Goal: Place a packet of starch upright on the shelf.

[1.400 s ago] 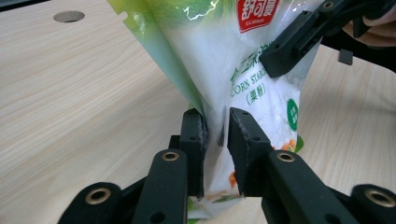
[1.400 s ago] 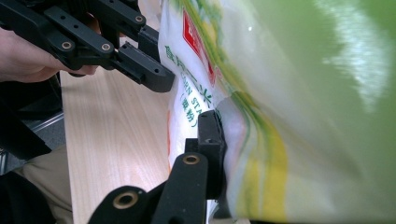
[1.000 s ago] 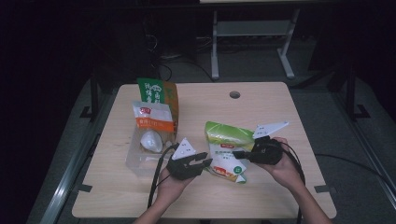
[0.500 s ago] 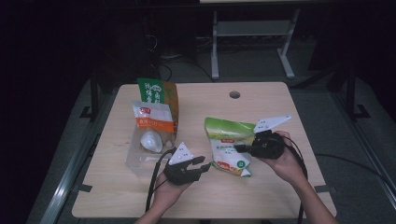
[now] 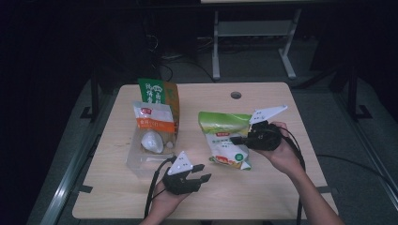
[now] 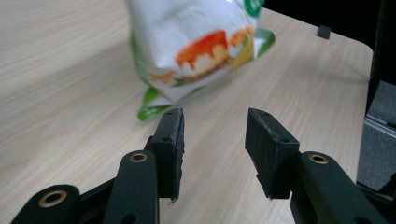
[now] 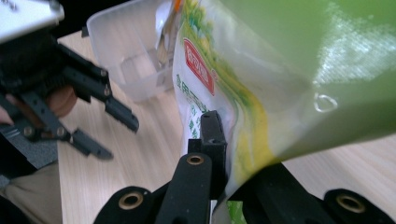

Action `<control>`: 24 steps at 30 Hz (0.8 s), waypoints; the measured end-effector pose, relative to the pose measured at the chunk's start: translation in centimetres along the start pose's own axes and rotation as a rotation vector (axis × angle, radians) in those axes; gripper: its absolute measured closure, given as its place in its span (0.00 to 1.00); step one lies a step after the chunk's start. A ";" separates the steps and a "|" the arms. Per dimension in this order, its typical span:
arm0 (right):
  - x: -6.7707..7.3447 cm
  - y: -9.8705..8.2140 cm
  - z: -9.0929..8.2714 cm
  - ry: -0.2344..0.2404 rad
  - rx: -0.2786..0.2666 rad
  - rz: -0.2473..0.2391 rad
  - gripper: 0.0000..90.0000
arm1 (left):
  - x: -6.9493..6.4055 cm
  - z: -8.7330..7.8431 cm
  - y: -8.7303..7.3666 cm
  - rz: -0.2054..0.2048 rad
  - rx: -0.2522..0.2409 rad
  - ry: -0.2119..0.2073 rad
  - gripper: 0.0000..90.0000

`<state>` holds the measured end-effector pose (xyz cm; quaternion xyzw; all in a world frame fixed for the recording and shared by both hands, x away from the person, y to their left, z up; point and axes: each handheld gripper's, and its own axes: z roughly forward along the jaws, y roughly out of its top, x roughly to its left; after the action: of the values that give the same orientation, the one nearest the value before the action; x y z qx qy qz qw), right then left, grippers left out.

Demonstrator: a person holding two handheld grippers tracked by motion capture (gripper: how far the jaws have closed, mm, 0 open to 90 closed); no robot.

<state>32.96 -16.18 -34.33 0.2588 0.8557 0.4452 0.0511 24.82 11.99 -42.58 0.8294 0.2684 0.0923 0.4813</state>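
Green-and-white snack bag (image 5: 226,139) (pudding picture on front), crinkled, clamped in right gripper (image 5: 240,139), left gripper (image 5: 201,173) nearer, just opened, empty.

Dim room, blurry close-ups w/ glare

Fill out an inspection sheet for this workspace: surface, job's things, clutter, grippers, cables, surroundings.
Surface: pale wooden table with a round cable hole.
Job's things: green-and-white snack bag, lifted at its right edge.
Clutter: clear plastic container holding an orange-and-white pouch; green-and-orange bag behind it.
Grippers: right gripper shut on the snack bag; left gripper open, jaws just been opening, nothing between them.
Cables: one black cable trails from the left gripper.
Surroundings: dark floor, white desk frame beyond the table.
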 end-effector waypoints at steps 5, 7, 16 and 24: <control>0.1 1.4 0.3 0.005 -0.006 -0.011 1.00 | -0.4 0.0 -0.1 0.013 0.002 -0.016 0.60; 0.2 2.0 0.3 0.006 -0.006 -0.013 1.00 | -0.6 0.0 -0.2 0.022 0.006 -0.021 0.59; 0.6 4.8 1.5 0.037 -0.018 -0.056 1.00 | -1.1 -0.3 -0.3 0.053 0.009 -0.039 0.58; 1.3 6.7 2.8 0.064 -0.030 -0.088 1.00 | -1.4 -0.6 -0.7 0.066 0.012 -0.046 0.57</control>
<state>35.39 -10.33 -30.52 0.2054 0.8607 0.4634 0.0471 23.11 11.97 -42.70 0.8425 0.2303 0.0874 0.4790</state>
